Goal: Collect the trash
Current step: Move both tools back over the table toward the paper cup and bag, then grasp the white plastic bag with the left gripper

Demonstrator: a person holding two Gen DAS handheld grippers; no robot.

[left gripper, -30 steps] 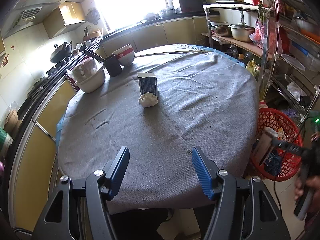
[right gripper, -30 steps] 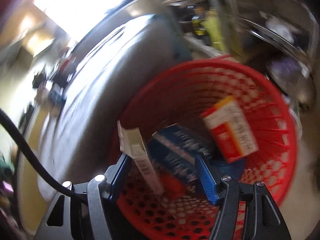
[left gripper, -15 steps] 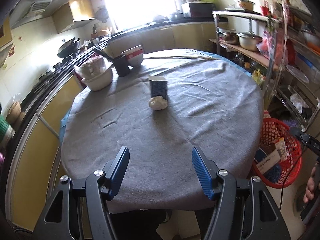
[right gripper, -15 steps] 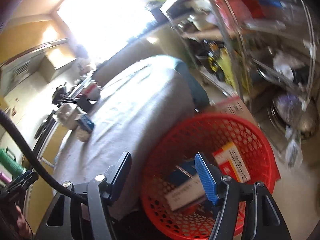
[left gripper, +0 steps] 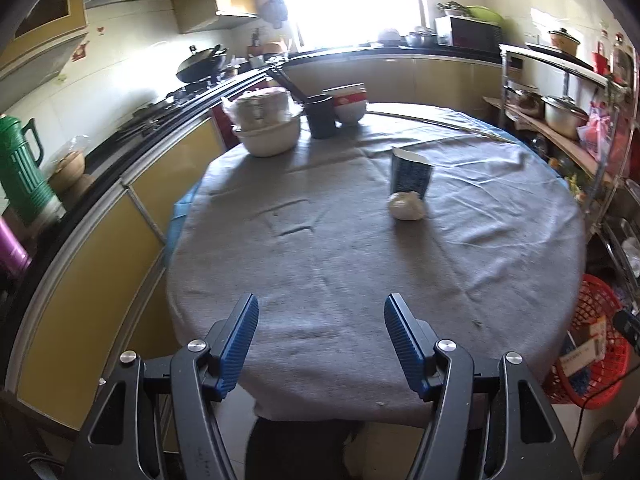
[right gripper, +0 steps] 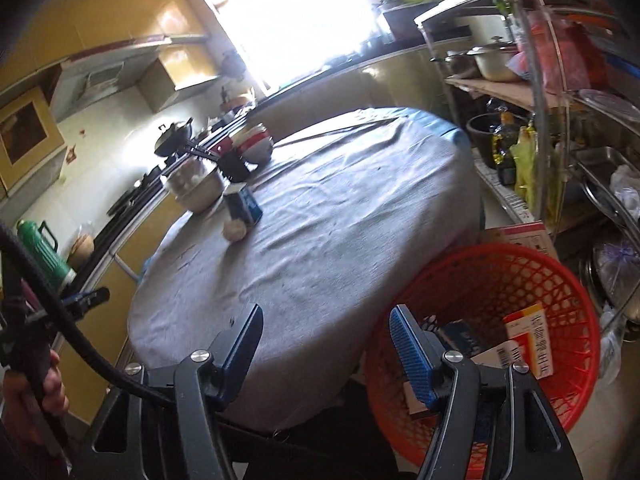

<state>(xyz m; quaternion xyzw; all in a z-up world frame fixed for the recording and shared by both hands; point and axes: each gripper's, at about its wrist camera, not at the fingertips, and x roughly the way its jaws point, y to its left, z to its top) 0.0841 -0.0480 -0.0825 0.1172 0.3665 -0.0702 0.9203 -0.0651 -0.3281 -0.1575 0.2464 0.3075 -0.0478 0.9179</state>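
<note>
A blue carton (left gripper: 411, 174) stands on the round grey-clothed table (left gripper: 360, 272), with a crumpled white wad (left gripper: 405, 207) just in front of it; both also show in the right wrist view, the carton (right gripper: 243, 204) and the wad (right gripper: 235, 231). A red mesh basket (right gripper: 560, 280) on the floor at the table's right holds several boxes, among them a red-and-white one (right gripper: 530, 340). It shows in the left wrist view too (left gripper: 592, 344). My left gripper (left gripper: 321, 342) is open and empty at the table's near edge. My right gripper (right gripper: 326, 346) is open and empty above the basket's left rim.
Stacked bowls (left gripper: 269, 128), a dark cup (left gripper: 321, 116) and a red-and-white bowl (left gripper: 349, 101) stand at the table's far left. A metal rack with pots (right gripper: 540, 92) stands right of the table. A counter with a wok (left gripper: 202, 65) runs along the left. A green thermos (left gripper: 20, 172) stands near left.
My right gripper let a white box fall into the basket, then rose and swung left toward the table. The left view shifted right and drew back a little; its jaws stayed open.
</note>
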